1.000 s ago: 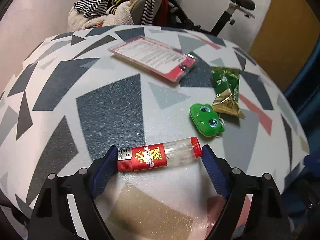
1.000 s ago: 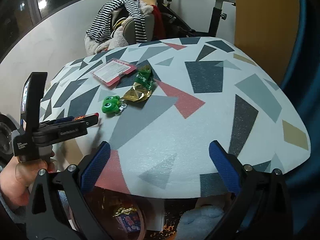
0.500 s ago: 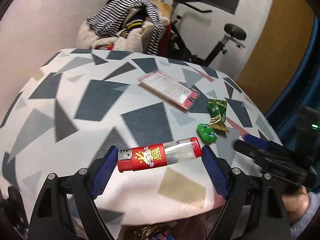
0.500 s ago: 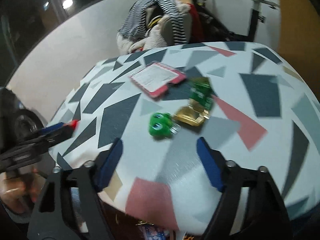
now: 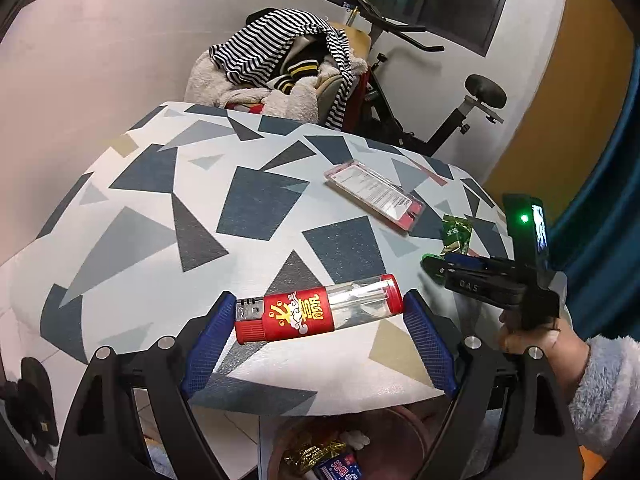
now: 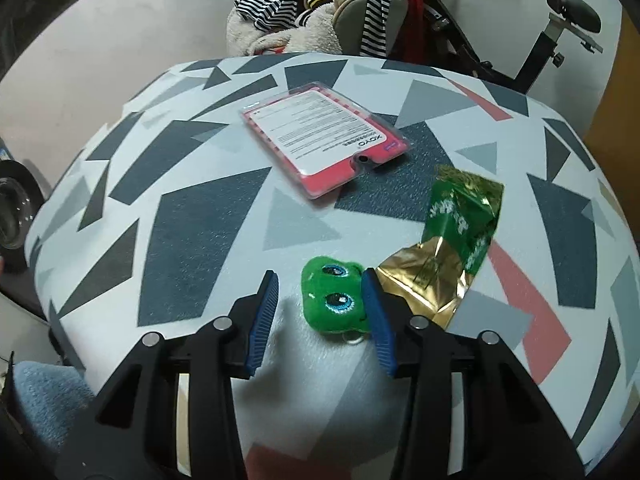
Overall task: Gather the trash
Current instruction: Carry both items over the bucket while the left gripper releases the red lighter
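Lighter (image 5: 318, 314), red with a clear body, clamped end to end between the blue pads of the left gripper (image 5: 318, 316); lifted off the bench (image 5: 160, 208), held crosswise above its near edge. Directly beneath, past the bench edge, a round bin (image 5: 404, 424) with gold foil and a printed packet inside.

Right gripper (image 6: 320, 312): jaws have just been closing, now standing around the green frog toy (image 6: 334, 300) on the bench. Right blue pad (image 6: 376, 320) touches the toy's side; left pad sits apart from it with a clear gap. Not a grasp on both sides yet. In the left wrist view this gripper (image 5: 434, 266) shows from the side, carried by a hand (image 5: 532, 340) in a fluffy pale-blue sleeve (image 5: 604, 388), tips down at the bench near its right edge.

Green and gold wrapper (image 6: 448, 248) lies flat just right of the toy, its gold end close to the right pad. Red packaging card (image 6: 324, 140) with a white printed label lies further back, near mid-bench, apart from both.

Background: chair heaped with striped and fleecy clothing (image 5: 280, 68); exercise bike (image 5: 448, 120) behind the bench.
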A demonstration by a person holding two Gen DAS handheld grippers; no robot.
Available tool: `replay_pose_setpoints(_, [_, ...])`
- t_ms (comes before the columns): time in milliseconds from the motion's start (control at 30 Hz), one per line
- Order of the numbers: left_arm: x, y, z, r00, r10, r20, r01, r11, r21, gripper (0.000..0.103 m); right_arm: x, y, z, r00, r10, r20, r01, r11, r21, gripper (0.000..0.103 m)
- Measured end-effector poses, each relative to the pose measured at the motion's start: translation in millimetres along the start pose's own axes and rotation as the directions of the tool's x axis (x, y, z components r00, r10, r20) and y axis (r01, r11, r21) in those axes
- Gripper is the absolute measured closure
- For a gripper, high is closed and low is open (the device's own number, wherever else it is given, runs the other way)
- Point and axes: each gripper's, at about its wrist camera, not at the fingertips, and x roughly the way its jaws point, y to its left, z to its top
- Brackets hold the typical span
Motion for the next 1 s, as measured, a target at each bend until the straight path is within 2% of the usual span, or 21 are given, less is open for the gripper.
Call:
replay_pose_setpoints(133, [-2.2, 2.1, -0.1, 1.000, -0.007, 0.001, 0.007, 1.000, -0.009, 0.021, 9.5, 6.2, 4.5, 0.996, -0.081, -0.043, 0.078, 0.995, -0.063, 0.058])
replay_pose_setpoints(267, [-7.0, 1.6, 0.6, 1.000, -0.015, 0.011, 0.015, 1.000, -0.014, 0.021, 11.3, 5.0, 3.3, 0.994, -0.099, -0.050, 0.095, 0.993, -0.072, 0.060])
replay_pose_setpoints(300, [-8.5, 1.7, 0.5, 1.000, -0.021, 0.012, 0.021, 1.000, -0.020, 0.021, 11.3, 4.4, 2.7, 0.994, -0.096, -0.050, 0.092, 0.993, -0.073, 0.065])
replay_pose_setpoints(400, [-12.9, 0.1, 0.9, 0.999, -0.029, 0.016, 0.030, 0.999, -0.019, 0.021, 4.6, 4.9, -1.4, 0.996, -0.079, -0.028, 0.077, 0.993, -0.087, 0.068])
replay_pose_setpoints(833, [-38.1, -14.2, -3.3, 0.998, -0.058, 0.038, 0.057, 0.998, 0.024, 0.021, -64.5, 33.9, -9.3, 0.992, 0.048, 0.113, -0.032, 0.990, -0.134, 0.069])
replay_pose_setpoints(1000, [-49.1, -20.0, -11.6, 0.997, -0.067, 0.031, 0.065, 0.997, 0.053, 0.021, -92.7, 46.1, -25.7, 0.987, 0.062, 0.148, -0.037, 0.985, -0.169, 0.069])
